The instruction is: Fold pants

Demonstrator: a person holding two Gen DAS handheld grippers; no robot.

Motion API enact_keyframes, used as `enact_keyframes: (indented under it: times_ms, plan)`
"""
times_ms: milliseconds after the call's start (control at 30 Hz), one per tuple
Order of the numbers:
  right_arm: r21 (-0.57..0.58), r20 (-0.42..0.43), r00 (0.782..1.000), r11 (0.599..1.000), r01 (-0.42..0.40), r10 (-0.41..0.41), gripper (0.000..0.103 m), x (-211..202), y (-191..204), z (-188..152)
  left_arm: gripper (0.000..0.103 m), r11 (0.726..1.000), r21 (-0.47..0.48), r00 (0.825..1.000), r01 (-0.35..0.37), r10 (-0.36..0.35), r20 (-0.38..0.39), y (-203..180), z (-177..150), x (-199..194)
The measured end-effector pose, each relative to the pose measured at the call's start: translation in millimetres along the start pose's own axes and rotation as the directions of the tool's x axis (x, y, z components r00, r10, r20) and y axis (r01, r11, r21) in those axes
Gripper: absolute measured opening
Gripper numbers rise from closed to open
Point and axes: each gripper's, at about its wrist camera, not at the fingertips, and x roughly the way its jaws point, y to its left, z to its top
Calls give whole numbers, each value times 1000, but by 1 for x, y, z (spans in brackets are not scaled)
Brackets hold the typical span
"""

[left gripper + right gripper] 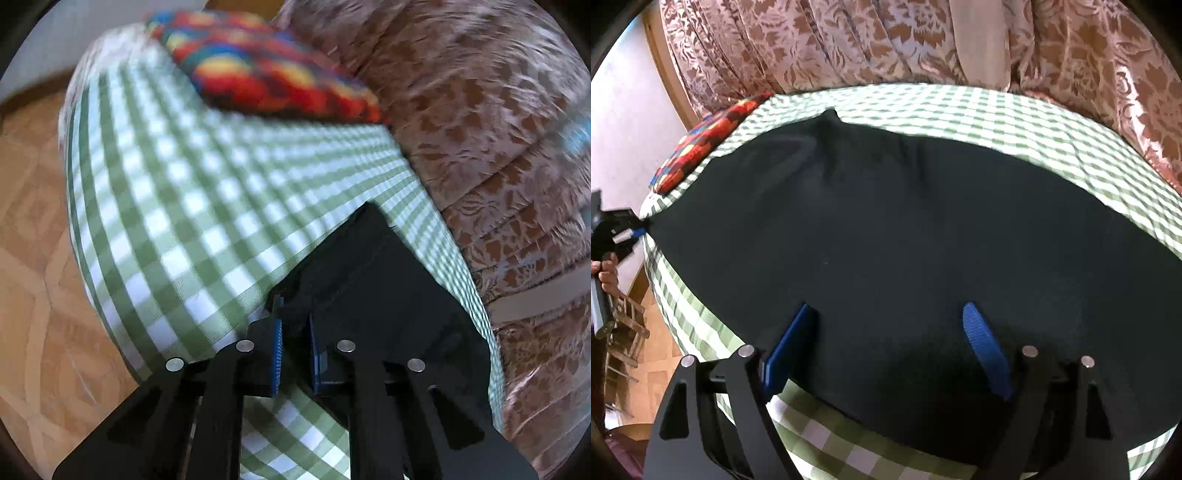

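Observation:
The black pants [905, 229] lie spread flat on a green-and-white checked cloth [1015, 118]. My right gripper [886, 314] is open just above the near part of the pants, blue pads [986, 350] wide apart with nothing between them. My left gripper [295, 332] is shut on a corner of the pants [369, 273], the black cloth pinched between its blue pads [277, 354]. In the right wrist view the left gripper [635, 232] shows at the far left, at the pants' left end.
A bright red, blue and yellow patchwork cushion [266, 70] lies at the far end of the checked cloth. Brown floral curtains [498, 129] hang behind. Tan tiled floor [33, 258] lies beside the surface. A wooden chair [624, 325] stands on the left.

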Motion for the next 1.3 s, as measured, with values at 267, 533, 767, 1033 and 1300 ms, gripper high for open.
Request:
enact_keyframes:
  times_ms: [267,533,767,1033,1300]
  plan:
    - [-41,0,999,999,33,-33,84,0,4,-1,11,897,303,947,-321,310,85,-39,-21,20]
    - [-47,3,999,998,37,-37,85,-1,4,-1,15,823,379,906,-422,379,187,-56,-28,7]
    - [-45,11,999,998,40,-40,87,-1,4,-1,26,848,380,919,-369,271,287,-83,-28,-46]
    - [-24,19,1000,999,24,-24,85,-9,3,1,26,831,489,951,-265,139,278,-126,-48,-57]
    - [33,81,997,999,18,-20,80,-37,-12,6,26,785,598,975,-163,37,218,-172,-86,-48]
